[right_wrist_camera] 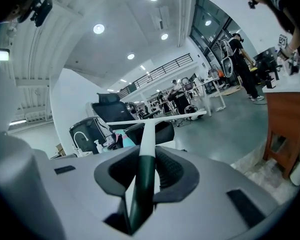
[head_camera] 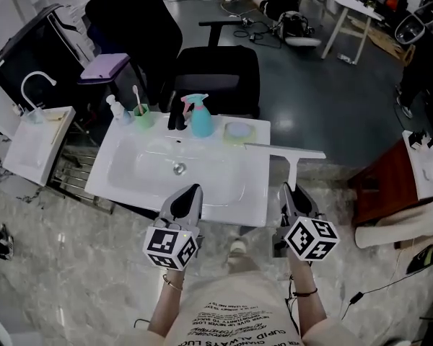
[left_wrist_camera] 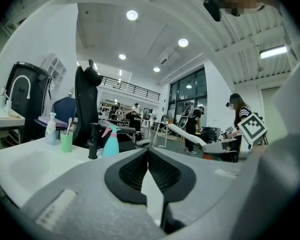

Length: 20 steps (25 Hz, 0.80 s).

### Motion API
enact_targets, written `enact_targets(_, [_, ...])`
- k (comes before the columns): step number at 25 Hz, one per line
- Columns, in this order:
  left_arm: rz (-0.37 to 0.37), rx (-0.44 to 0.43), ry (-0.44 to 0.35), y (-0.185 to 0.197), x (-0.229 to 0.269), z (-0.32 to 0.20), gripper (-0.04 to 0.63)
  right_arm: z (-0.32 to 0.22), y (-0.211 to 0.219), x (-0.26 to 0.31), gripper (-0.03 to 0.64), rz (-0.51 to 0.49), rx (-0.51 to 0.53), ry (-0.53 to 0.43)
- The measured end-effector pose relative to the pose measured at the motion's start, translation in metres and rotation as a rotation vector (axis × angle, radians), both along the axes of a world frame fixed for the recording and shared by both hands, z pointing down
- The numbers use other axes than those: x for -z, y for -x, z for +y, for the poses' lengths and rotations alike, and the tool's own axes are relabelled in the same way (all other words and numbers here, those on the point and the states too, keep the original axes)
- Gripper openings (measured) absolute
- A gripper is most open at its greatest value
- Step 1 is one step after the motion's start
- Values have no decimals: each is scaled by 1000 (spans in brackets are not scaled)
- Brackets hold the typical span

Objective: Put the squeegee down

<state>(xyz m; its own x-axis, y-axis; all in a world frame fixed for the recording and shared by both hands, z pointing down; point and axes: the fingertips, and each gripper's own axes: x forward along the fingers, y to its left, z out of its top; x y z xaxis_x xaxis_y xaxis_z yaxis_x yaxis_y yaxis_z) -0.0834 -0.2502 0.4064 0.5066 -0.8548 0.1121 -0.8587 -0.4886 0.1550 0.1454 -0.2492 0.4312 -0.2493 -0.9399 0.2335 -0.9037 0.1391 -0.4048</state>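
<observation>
My right gripper [head_camera: 294, 192] is shut on the dark handle of the squeegee [head_camera: 285, 151], whose long white blade lies crosswise in the air over the right rim of the white sink [head_camera: 130, 186]. In the right gripper view the squeegee [right_wrist_camera: 149, 129] runs straight out from between the jaws of the right gripper [right_wrist_camera: 147, 154], with the blade level at the far end. My left gripper [head_camera: 190, 193] hovers above the sink's front edge. The left gripper view shows the left gripper [left_wrist_camera: 148, 153] with its tips touching and nothing between them.
Along the sink's back edge stand a soap dispenser [head_camera: 115, 110], a green cup [head_camera: 143, 116] with a toothbrush, a black bottle [head_camera: 177, 114], a teal spray bottle [head_camera: 200, 117] and a round dish [head_camera: 238, 130]. A black office chair [head_camera: 216, 71] stands behind, a smaller basin [head_camera: 36, 135] at left, a wooden cabinet [head_camera: 386, 186] at right.
</observation>
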Motion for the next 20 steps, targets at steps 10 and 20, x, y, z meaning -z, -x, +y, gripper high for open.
enact_targets(10, [24, 31, 76, -16, -28, -55, 22, -58, 2, -30, 94, 3, 66, 79])
enact_targets(20, [41, 31, 182, -32, -69, -83, 23, -86, 13, -65, 94, -3, 118, 168])
